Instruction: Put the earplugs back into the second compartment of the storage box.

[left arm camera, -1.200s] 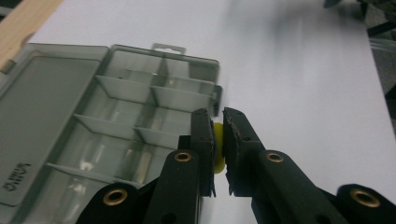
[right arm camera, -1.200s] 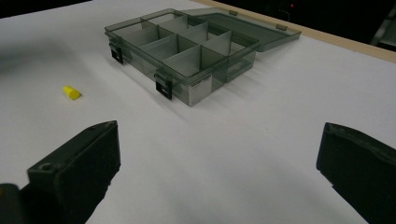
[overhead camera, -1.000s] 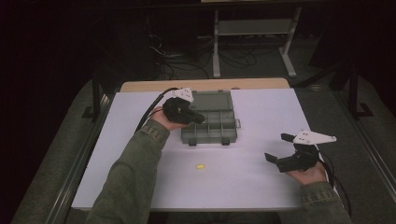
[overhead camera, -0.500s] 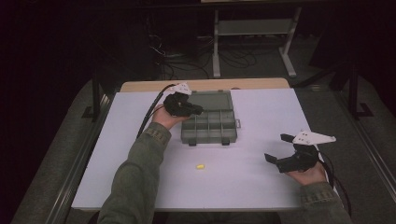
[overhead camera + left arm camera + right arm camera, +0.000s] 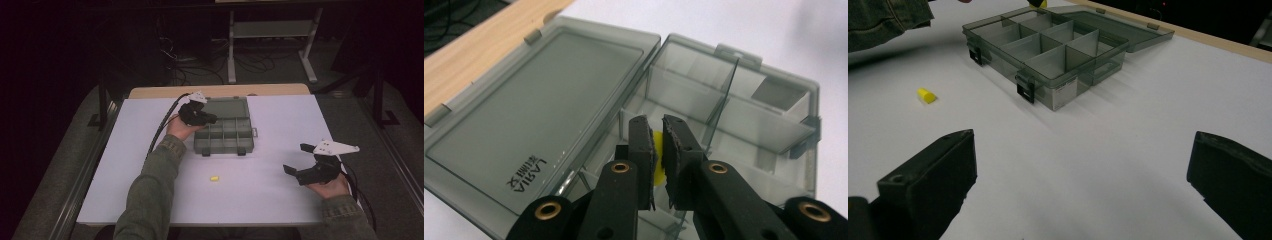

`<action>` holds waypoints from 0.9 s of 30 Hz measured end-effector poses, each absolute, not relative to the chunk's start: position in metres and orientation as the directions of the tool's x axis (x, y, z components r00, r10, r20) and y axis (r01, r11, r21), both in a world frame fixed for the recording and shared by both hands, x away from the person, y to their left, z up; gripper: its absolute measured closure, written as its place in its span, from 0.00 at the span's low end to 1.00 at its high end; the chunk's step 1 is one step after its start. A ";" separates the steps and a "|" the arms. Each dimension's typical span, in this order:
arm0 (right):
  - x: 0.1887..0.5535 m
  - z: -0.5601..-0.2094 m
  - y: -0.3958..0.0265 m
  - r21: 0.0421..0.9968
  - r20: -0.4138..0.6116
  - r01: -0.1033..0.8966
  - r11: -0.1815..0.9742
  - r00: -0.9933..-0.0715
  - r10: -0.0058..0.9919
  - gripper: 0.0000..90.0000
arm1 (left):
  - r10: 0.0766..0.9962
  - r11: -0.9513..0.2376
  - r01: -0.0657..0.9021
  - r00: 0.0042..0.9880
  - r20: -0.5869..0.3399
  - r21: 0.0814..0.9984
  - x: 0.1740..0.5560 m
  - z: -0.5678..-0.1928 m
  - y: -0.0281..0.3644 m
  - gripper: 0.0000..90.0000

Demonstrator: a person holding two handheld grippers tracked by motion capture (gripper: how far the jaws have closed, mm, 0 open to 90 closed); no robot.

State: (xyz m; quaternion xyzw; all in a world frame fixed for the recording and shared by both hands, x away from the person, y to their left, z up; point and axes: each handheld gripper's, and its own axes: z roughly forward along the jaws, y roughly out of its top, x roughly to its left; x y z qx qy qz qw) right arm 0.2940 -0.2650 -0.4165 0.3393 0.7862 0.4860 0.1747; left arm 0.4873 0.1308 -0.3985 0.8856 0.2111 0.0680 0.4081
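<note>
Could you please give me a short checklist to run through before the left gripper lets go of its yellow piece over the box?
1. Left gripper shut on the yellow piece: ok.
2. Box lid open and lying flat: ok.
3. Gripper over a compartment of the organizer box: ok.
4. Exactly which compartment lies below: cannot tell.
5. Right gripper open, apart from the box: ok.
6. Second yellow piece put away: not ok, it lies on the table.

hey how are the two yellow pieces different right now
One yellow piece is clamped between the left gripper's jaws, held above the open organizer box; the other yellow piece lies loose on the white table, in front of the box. The held one is mostly hidden by the jaws; the loose one is in plain sight. Both look the same bright yellow.
</note>
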 end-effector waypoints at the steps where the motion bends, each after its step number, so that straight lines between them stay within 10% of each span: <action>1: 0.294 -0.416 -0.265 0.883 0.055 0.364 0.297 -0.709 0.703 0.00 | 0.430 -0.583 0.321 0.901 -0.052 0.746 0.487 -0.400 0.130 0.92; 13: 0.294 -0.417 -0.264 0.881 0.055 0.366 0.299 -0.709 0.703 0.00 | 0.399 -0.605 0.322 0.914 -0.073 0.728 0.484 -0.395 0.131 0.76; 27: 0.294 -0.416 -0.264 0.882 0.053 0.364 0.298 -0.707 0.705 0.00 | 0.368 -0.550 0.327 0.921 -0.128 0.768 0.466 -0.367 0.139 0.24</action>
